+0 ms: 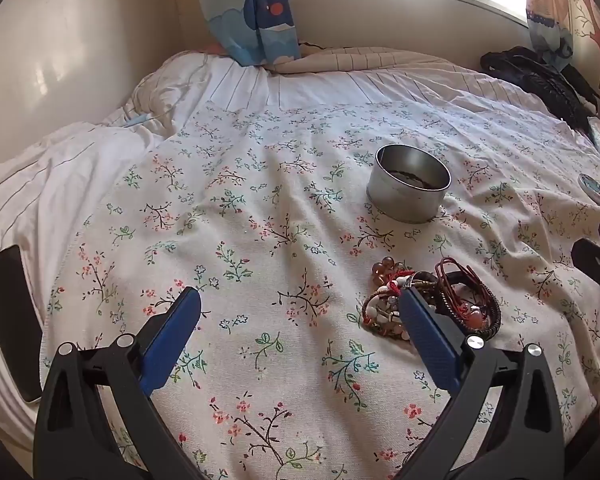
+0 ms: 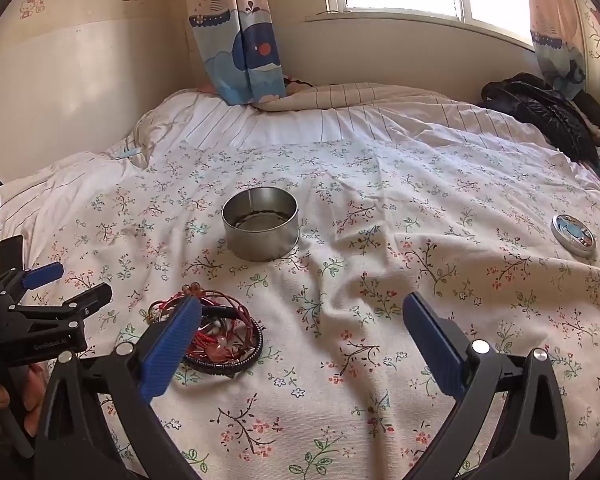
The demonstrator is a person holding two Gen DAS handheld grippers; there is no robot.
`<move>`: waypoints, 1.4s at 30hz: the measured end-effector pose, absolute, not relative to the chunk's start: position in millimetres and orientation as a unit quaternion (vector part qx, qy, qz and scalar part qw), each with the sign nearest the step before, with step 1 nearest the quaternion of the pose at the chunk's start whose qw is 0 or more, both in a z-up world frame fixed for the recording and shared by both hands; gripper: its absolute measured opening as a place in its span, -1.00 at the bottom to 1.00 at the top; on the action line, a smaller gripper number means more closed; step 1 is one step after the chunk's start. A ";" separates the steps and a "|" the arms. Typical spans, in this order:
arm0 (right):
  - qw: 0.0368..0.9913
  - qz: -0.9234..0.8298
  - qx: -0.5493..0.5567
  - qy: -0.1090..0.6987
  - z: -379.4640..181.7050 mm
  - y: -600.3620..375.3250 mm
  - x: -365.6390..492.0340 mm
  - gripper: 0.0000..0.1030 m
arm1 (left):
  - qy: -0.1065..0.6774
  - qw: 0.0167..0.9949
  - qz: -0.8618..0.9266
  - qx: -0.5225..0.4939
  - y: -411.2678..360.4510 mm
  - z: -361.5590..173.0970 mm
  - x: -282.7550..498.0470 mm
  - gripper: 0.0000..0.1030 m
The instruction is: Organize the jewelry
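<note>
A pile of bracelets (image 1: 440, 300), beaded and red-corded, lies on the floral bedspread; it also shows in the right wrist view (image 2: 224, 336). A round open metal tin (image 1: 410, 182) stands behind it, also in the right wrist view (image 2: 261, 229). Its lid (image 2: 575, 235) lies far right, and shows in the left wrist view (image 1: 592, 188). My left gripper (image 1: 300, 300) is open and empty, its right finger by the pile's left side. My right gripper (image 2: 302, 308) is open and empty, its left finger over the pile's left part.
A dark phone (image 1: 10, 320) lies at the bed's left edge. A black jacket (image 2: 548, 116) is heaped at the back right. A whale-print curtain (image 2: 236, 40) hangs at the back wall under the window. The floral bedspread (image 2: 380, 200) is wrinkled.
</note>
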State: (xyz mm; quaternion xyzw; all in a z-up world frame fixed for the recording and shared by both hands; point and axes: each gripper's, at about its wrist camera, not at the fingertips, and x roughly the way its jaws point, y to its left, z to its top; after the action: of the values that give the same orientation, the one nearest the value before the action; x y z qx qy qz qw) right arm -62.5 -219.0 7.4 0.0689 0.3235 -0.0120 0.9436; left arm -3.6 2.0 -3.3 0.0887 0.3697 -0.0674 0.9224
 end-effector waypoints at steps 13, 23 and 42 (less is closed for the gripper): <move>0.944 -0.012 0.069 0.324 6.2 -219.0 -62.5 0.88 | 0.369 0.923 -0.067 0.088 1.7 -3.4 -3.8 0.85; 0.944 -0.012 0.069 0.324 5.7 -218.8 -62.1 0.88 | 0.370 0.923 -0.067 0.088 1.6 -3.5 -4.1 0.85; 0.944 -0.011 0.065 0.324 3.5 -217.6 -58.0 0.88 | 0.370 0.923 -0.067 0.088 1.5 -3.6 -4.0 0.85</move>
State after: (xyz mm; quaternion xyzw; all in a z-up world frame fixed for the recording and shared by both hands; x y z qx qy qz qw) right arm -58.0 -217.6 3.5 0.0648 0.3243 -0.0109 0.9437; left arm -4.0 1.5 -3.6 0.0876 0.3697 -0.0666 0.9226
